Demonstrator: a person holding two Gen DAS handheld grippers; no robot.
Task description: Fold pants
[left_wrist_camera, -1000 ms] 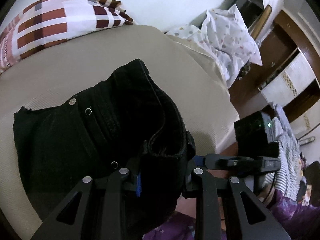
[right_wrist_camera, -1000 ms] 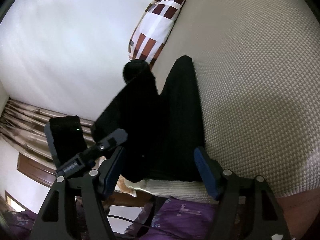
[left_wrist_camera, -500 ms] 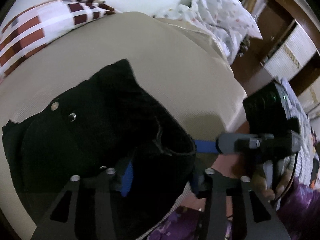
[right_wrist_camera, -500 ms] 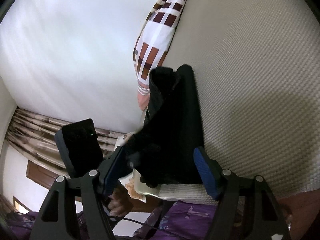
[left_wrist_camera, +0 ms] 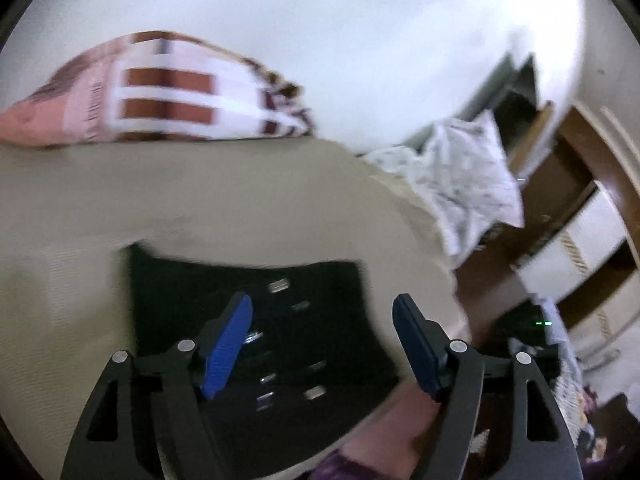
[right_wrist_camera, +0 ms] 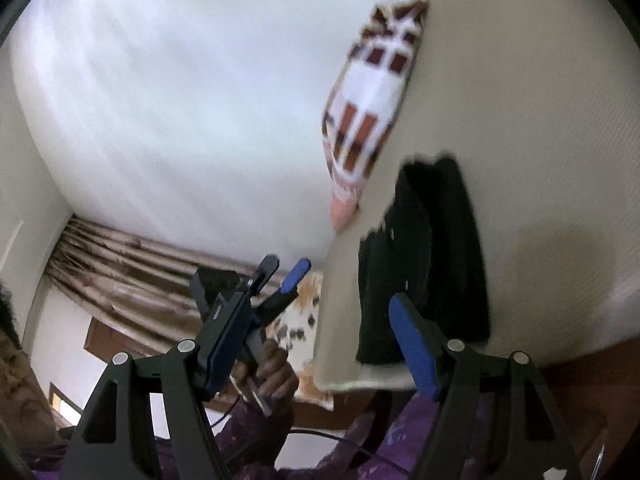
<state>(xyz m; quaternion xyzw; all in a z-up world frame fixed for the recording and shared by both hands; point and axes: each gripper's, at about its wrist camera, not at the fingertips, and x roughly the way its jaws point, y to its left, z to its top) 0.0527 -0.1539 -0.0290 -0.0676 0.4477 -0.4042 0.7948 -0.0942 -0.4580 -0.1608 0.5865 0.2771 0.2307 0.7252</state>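
Left fingers (left_wrist_camera: 228, 344) spread, right fingers (right_wrist_camera: 414, 344) spread, both empty, black pants (left_wrist_camera: 256, 304) folded flat on beige bed (left_wrist_camera: 200, 200).

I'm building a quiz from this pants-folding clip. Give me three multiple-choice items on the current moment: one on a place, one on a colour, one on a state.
1. Where do the black pants lie?
A. on the beige mattress
B. on the floor
C. across the pillow

2. What colour are the left gripper finger pads?
A. red
B. blue
C. green

3. How is the right gripper set?
A. shut on the pants
B. shut on a pillow
C. open, holding nothing

Answers: 1 A, the pants lie flat on the beige surface; 2 B, both pads show blue; 3 C, its fingers stand wide apart with nothing between.
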